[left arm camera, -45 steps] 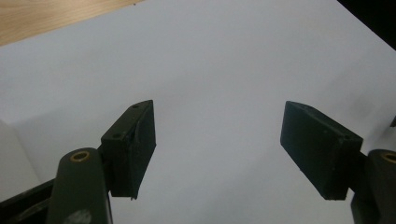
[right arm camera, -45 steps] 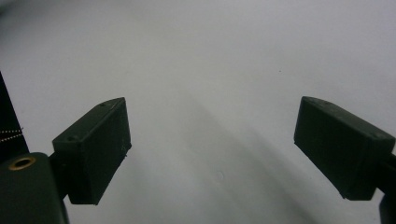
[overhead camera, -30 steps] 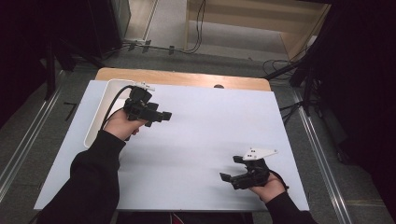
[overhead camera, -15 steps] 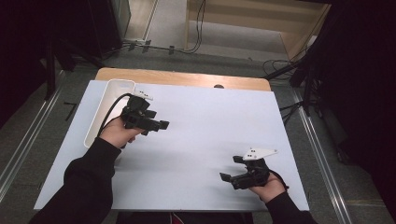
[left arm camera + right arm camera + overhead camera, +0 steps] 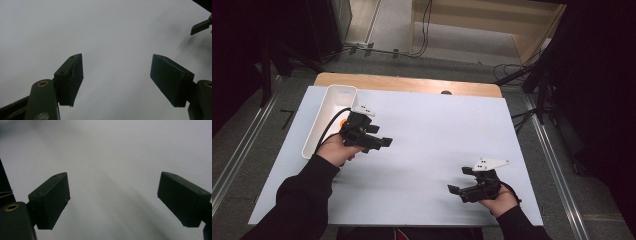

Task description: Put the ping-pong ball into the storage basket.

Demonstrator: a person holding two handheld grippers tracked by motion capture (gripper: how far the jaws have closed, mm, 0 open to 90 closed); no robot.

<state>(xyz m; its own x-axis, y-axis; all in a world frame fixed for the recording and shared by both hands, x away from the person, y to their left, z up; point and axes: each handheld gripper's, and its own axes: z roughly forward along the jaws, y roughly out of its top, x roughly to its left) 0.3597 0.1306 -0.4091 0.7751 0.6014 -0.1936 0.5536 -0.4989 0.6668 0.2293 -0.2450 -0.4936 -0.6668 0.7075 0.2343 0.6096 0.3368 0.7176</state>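
Both jaws gape wide and empty; the left gripper (image 5: 382, 142), just beside the white tray (image 5: 328, 112), could knock it if swung back.

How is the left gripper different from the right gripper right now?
The left gripper is beside the white tray at the table's left; the right gripper is near the table's front right, away from the tray. The left gripper points right, while the right gripper points left. Both have open jaws holding nothing, over bare white table.
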